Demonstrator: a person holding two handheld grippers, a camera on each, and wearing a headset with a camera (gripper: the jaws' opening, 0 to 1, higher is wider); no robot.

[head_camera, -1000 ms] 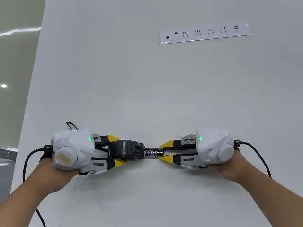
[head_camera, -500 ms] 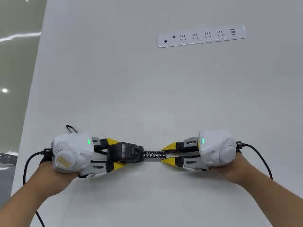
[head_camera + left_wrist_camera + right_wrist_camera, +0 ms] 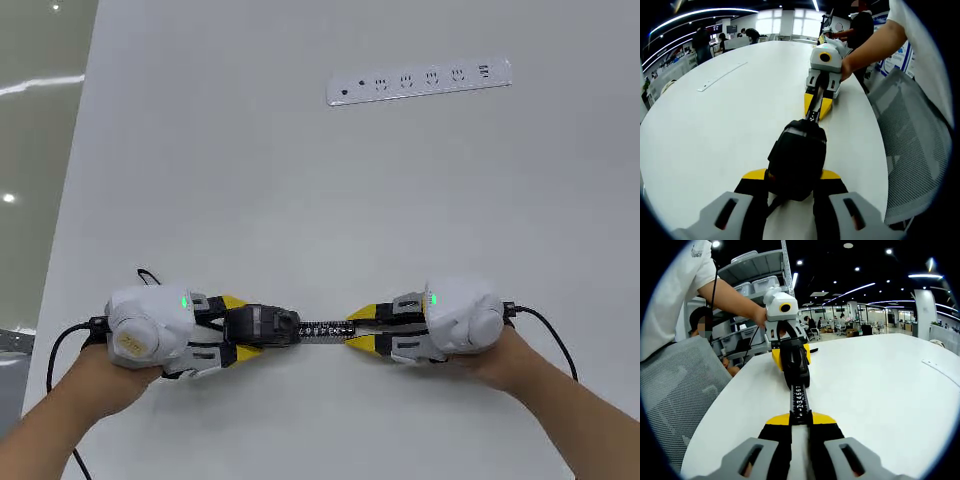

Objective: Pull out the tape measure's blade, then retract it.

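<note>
1. between the two pairs of tongs, the blade (image 3: 322, 328) now shows a longer run of marked tape than it did half a second back, and a second back it was shorter again. the whole head view has slid as well, but the gap from the case to the right tips has truly widened.
2. on the near left, the left tongs (image 3: 242, 326) are clamped on the black case of the tape measure (image 3: 262, 327), one yellow tip on each side of it. the case sits low at the table; i cannot tell whether it rests on it.
3. across from them, the right tongs (image 3: 358, 329) are pinched together on the blade's free end. in the right gripper view the numerals run from those tips straight to the case.
4. my read: the pull-out is under way with only a short length drawn, so there is more pulling to do and the retraction has not begun.
5. around and beyond both tongs the white table (image 3: 300, 180) is smooth and bare. well past them, toward the far side, a white power strip (image 3: 420, 82) lies flat.
6. farther off, a mesh chair (image 3: 675, 400) stands at the table's near side, shelves (image 3: 757, 270) with bins rise behind the left tongs, and an open office with ceiling lights (image 3: 922, 276) and other people (image 3: 860, 25) stretches away.
</note>
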